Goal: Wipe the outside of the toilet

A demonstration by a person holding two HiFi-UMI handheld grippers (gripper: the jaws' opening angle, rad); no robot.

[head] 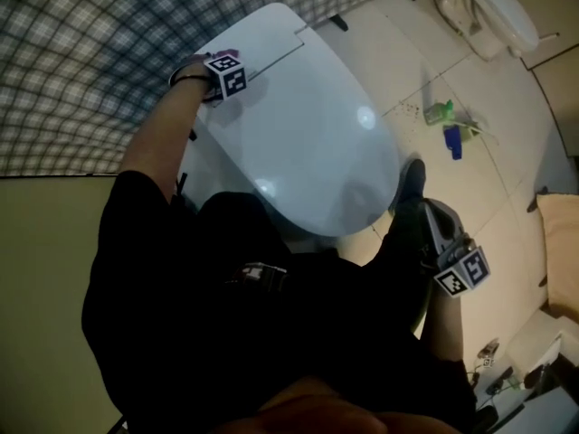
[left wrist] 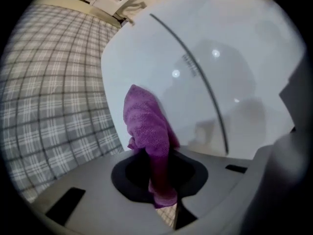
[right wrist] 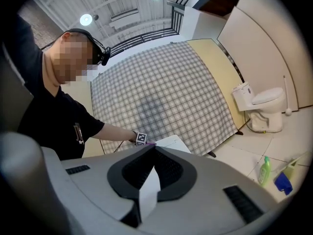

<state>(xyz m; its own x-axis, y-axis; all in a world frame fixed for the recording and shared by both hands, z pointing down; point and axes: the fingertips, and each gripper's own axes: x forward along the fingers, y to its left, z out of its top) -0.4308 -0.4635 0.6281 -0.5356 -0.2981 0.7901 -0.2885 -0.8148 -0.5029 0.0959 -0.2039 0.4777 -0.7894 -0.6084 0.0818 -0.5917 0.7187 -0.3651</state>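
Observation:
The white toilet [head: 298, 134] stands in the middle of the head view with its lid closed. My left gripper [head: 222, 61] is at the back left of the lid, near the hinge line, shut on a purple cloth [left wrist: 146, 124]. In the left gripper view the cloth sticks up from the jaws [left wrist: 152, 155] and rests against the glossy lid [left wrist: 210, 82]. My right gripper [head: 452, 259] hangs low at the right, off the toilet, next to my leg. It points across the room, and its jaws [right wrist: 152, 148] meet at the tip with nothing between them.
A grey plaid screen [head: 109, 52] stands right behind and left of the toilet. A second toilet [head: 484, 7] sits at the far right. A green bottle [head: 441, 111] and a blue item [head: 452, 141] lie on the tiled floor. My shoe [head: 412, 183] is by the bowl.

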